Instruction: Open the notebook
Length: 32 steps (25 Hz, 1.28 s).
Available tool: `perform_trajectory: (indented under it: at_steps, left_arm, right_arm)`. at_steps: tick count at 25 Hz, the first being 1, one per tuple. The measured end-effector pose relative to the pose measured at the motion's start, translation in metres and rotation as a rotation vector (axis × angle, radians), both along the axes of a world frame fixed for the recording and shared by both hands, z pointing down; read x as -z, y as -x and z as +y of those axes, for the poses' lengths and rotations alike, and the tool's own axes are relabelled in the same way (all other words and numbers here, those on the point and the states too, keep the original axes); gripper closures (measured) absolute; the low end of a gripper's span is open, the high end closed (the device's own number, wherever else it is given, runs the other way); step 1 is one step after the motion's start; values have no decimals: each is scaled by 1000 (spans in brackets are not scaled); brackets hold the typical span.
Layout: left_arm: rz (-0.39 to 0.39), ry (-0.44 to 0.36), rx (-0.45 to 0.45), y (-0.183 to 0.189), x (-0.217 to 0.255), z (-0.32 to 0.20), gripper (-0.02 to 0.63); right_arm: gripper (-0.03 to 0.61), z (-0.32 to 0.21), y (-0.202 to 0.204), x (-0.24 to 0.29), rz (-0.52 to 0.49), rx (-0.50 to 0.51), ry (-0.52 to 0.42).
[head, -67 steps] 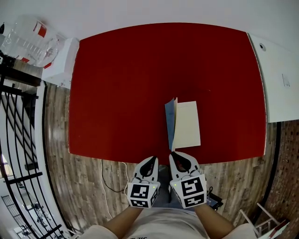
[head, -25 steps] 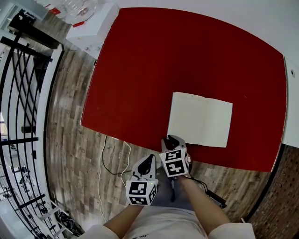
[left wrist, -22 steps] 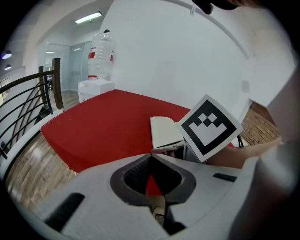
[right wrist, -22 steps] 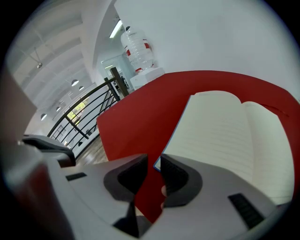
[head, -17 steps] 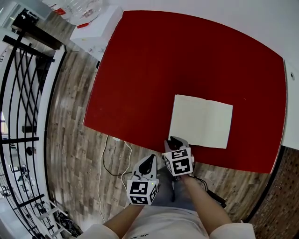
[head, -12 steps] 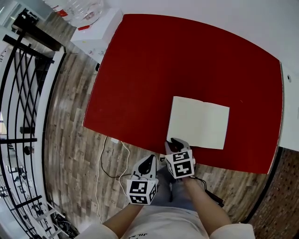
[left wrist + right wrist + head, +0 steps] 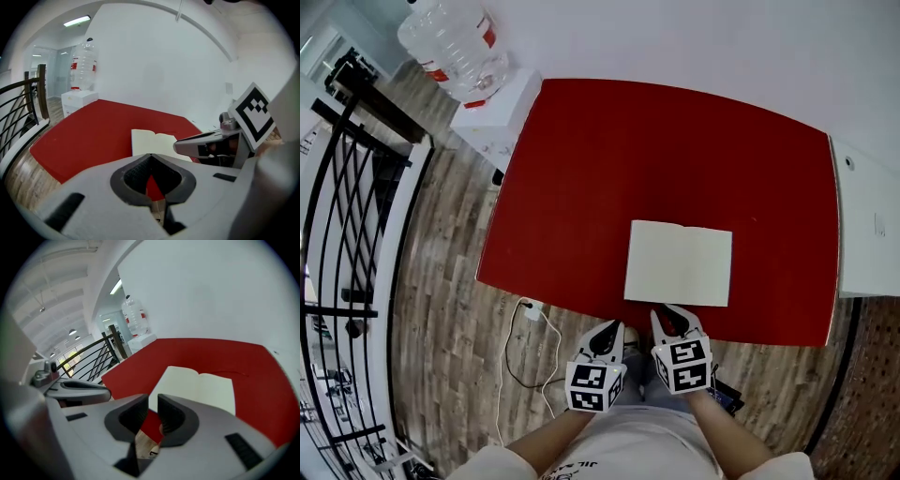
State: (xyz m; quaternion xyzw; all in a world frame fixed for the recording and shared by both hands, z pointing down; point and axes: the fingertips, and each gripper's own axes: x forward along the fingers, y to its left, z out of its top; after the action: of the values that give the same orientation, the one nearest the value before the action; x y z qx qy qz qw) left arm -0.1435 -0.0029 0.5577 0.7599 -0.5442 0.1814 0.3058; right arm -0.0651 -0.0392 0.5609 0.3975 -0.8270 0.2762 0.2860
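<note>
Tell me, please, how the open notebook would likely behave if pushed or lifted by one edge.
The notebook lies open and flat on the red table, so a push would probably slide it, not tip or roll it. It looks thin, so likely light. Lifted by one edge, the pages would probably sag or flop shut.

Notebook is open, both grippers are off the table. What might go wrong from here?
The notebook lies open near the table's front edge with nothing holding it, so pages may flip back. The left gripper and right gripper hang just off that edge; the right, nearer, might nudge the notebook if it swings forward.
</note>
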Motion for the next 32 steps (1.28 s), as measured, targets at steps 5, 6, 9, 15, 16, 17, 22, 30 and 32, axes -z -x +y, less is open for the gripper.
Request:
perform_trajectory:
  at_steps: [5,6,9,15,16,17,22,30,32]
  left_arm:
    - [9,-38,-44,-26,33,2,607]
    - [10,-46,-55,-31,39,3,607]
    - [31,-61,-94,-50,54,2,607]
    - [50,-105,-177,-88,76,-2,607]
    - [45,-110,-182,-91,77,-3,607]
    - [41,-109,-182,-93,77,-3,607]
    - [14,-105,-173,-97,77,-2,607]
    - [3,-120,-182,-102,80,4,607]
    - [-1,-122,-182,-103,80,6,607]
  right_arm:
    - [555,23,-45,48,-9,-81,-76]
    - [561,28,-53,56,-10,-99,-86]
    - [572,36,-78,73,-15,-170,-113]
    - [572,45,-101,88,-36,-254,-154]
    - [572,46,-102,88,-34,-253,-155]
    - [572,48,-103,88,-33,-252,-155]
    - [572,48,-112,93,-49,-276,-159]
    - [572,55,-118,94,-43,-268,-165]
    - [574,57,-118,94,-37,-262,-166]
